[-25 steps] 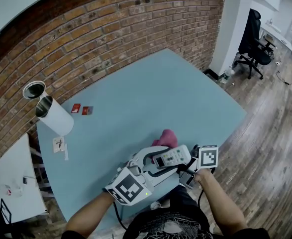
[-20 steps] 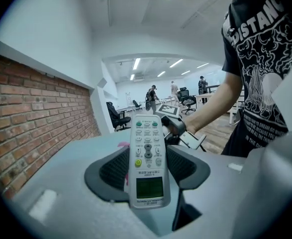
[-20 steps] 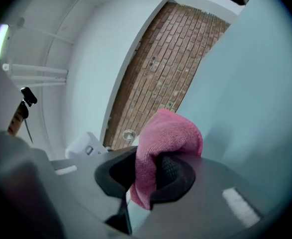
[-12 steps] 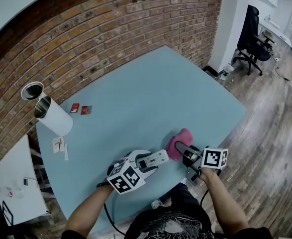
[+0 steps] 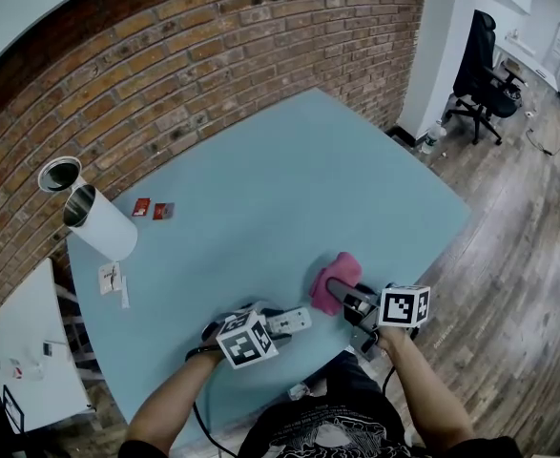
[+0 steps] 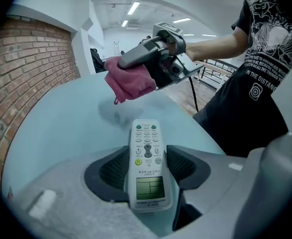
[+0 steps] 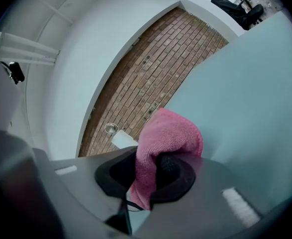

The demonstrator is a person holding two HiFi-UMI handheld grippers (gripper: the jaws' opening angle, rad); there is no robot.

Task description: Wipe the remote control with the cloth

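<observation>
White plastic remote control (image 6: 147, 163), one, with a green-grey screen and button print too small to read. It is clamped in the jaws of the left gripper (image 5: 281, 320) near the front edge of the pale blue table (image 5: 260, 189), mostly hidden in the head view. One pink terry cloth (image 7: 168, 133) is pinched by the right gripper (image 7: 146, 171), its tail lost between the jaws.

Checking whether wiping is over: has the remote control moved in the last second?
Yes. In the head view the remote control has moved down-left, toward the table's near edge, away from the cloth.
</observation>
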